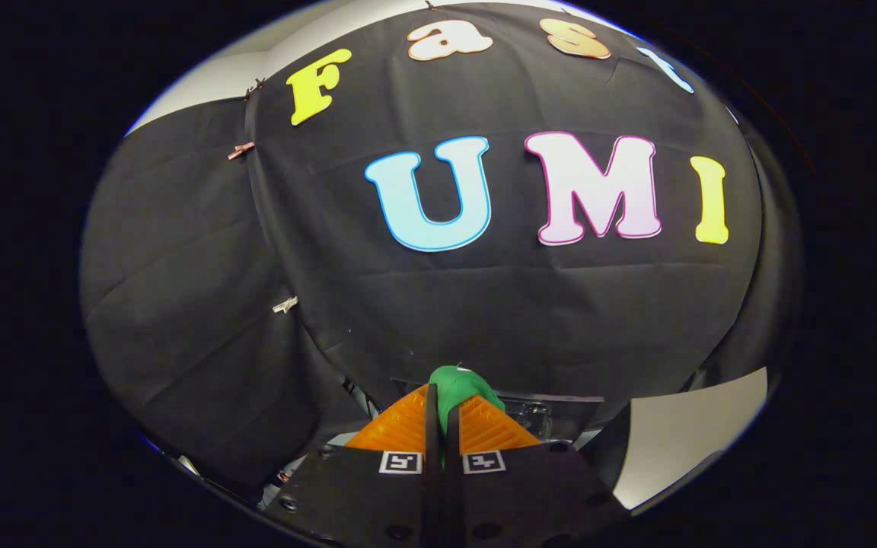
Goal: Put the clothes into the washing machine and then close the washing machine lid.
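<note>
My gripper is shut on a green piece of clothing. The cloth bunches up between the two fingers and pokes out over their tips. The gripper is held high, facing the booth's black cloth wall. Just beyond the fingers, low down, a dark edge with a shiny part shows; I cannot tell whether it belongs to the washing machine.
The black cloth wall stands straight ahead and wraps round to the left. A pale surface lies to the right of the fingers, partly behind a fold of the cloth.
</note>
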